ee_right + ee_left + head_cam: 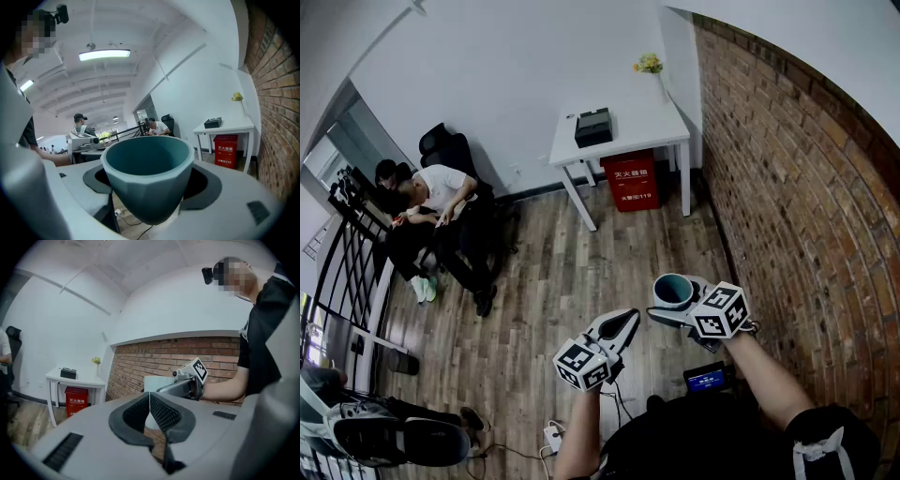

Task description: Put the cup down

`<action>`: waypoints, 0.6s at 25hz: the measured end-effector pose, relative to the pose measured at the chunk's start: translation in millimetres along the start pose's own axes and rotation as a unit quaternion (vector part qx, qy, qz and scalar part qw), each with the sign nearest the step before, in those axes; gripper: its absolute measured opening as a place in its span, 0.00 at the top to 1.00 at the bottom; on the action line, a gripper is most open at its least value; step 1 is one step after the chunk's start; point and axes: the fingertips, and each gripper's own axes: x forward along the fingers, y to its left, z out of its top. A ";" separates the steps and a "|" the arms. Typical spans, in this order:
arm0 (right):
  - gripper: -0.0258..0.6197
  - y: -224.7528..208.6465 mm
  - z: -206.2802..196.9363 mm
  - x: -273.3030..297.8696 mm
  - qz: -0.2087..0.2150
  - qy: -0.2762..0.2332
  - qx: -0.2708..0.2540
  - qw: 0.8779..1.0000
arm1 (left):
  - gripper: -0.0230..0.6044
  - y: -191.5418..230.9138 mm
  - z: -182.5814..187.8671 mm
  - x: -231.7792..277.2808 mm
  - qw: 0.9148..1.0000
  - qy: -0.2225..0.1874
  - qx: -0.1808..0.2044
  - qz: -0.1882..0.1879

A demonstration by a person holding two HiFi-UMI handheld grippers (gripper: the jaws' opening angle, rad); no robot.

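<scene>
A teal cup (673, 291) hangs upright above the wooden floor, held in my right gripper (671, 307). In the right gripper view the cup (147, 180) fills the space between the two jaws, which stand wide and press on its sides, so my right gripper (149, 187) is shut on it. My left gripper (626, 323) hovers just to the left of the cup, shut and empty. In the left gripper view its dark pads (161, 414) meet edge to edge, and beyond them are the pale cup (157, 382) and the right gripper (185, 385).
A white table (637, 131) stands far ahead by the brick wall (797, 187), bearing a black box (593, 127) and yellow flowers (649, 64), with a red box (630, 180) under it. A person (441, 197) sits at the left. A power strip (553, 436) lies on the floor.
</scene>
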 end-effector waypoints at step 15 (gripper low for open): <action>0.34 0.4 1.8 -2.1 0.002 -0.012 0.014 1.000 | 0.95 -1.8 -0.5 -0.2 1.000 0.000 0.000 -0.002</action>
